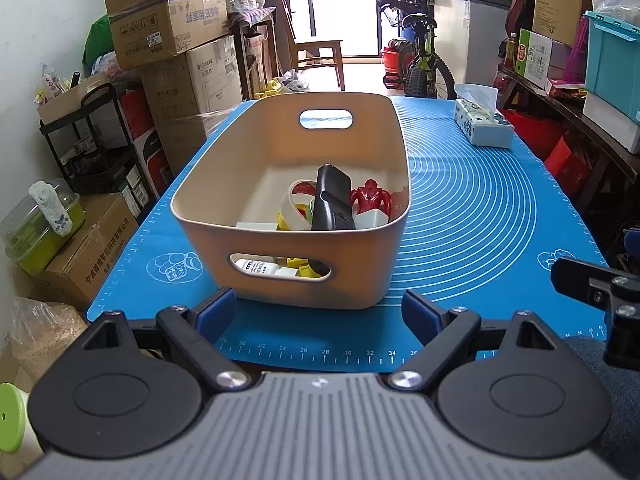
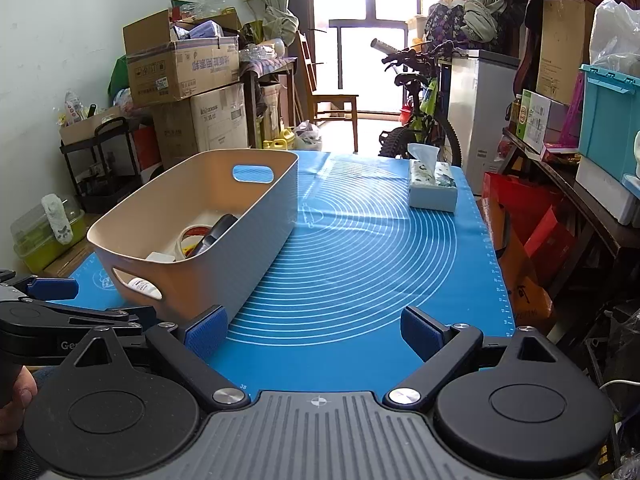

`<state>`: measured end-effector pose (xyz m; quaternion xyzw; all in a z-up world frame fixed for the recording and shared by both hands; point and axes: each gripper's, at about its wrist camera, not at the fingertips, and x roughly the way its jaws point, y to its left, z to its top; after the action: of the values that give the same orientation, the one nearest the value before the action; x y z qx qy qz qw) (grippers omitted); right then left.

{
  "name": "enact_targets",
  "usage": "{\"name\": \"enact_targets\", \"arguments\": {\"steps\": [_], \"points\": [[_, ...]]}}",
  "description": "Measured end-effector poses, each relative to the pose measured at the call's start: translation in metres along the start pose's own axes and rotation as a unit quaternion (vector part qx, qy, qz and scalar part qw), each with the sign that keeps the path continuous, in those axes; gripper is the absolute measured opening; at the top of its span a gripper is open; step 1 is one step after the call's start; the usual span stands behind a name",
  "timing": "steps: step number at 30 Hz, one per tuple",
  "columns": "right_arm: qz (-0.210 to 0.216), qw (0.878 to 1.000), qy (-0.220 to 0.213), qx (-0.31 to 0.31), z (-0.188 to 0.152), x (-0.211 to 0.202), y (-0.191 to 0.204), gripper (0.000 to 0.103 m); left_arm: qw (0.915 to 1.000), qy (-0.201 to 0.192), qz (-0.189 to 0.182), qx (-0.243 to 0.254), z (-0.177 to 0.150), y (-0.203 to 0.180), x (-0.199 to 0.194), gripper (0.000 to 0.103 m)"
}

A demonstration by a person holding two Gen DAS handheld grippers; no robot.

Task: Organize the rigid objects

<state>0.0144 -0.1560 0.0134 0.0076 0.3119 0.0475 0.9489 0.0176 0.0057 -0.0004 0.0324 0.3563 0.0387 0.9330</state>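
Observation:
A beige plastic bin with handle slots stands on the blue mat. Inside lie a black remote, a red figure, a white tape roll, white blocks and yellow pieces. My left gripper is open and empty, just in front of the bin's near wall. My right gripper is open and empty, over the mat to the right of the bin. The remote and tape roll also show in the right wrist view.
A tissue box sits on the mat's far right, also in the right wrist view. Stacked cardboard boxes and a black cart stand left of the table. A bicycle and shelves with a teal crate stand beyond.

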Motion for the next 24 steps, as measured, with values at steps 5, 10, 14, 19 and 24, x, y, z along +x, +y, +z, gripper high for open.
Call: {"name": "enact_targets", "arguments": {"steps": [5, 10, 14, 19, 24], "points": [[-0.002, 1.000, -0.002, 0.000, -0.0006, -0.0004, -0.0004, 0.094, 1.0000, -0.002, -0.002, 0.003, 0.0000, -0.0012, -0.0003, 0.090], [-0.002, 1.000, -0.002, 0.000, -0.0007, -0.0005, -0.0004, 0.094, 1.0000, -0.002, -0.003, 0.004, -0.0005, -0.0017, -0.0004, 0.089], [-0.004, 1.000, 0.000, -0.001, -0.0012, -0.0003, 0.0005, 0.094, 1.0000, -0.002, -0.004, 0.005, -0.0001, -0.0025, 0.0001, 0.089], [-0.005, 1.000, 0.000, 0.000, -0.0014, -0.0010, 0.0007, 0.094, 1.0000, -0.002, -0.006, 0.005, 0.0003, -0.0031, 0.0004, 0.090], [-0.006, 1.000, -0.001, -0.001, -0.0021, -0.0011, 0.0020, 0.094, 1.0000, -0.003, -0.006, 0.005, 0.0001, -0.0036, 0.0007, 0.090]]}}
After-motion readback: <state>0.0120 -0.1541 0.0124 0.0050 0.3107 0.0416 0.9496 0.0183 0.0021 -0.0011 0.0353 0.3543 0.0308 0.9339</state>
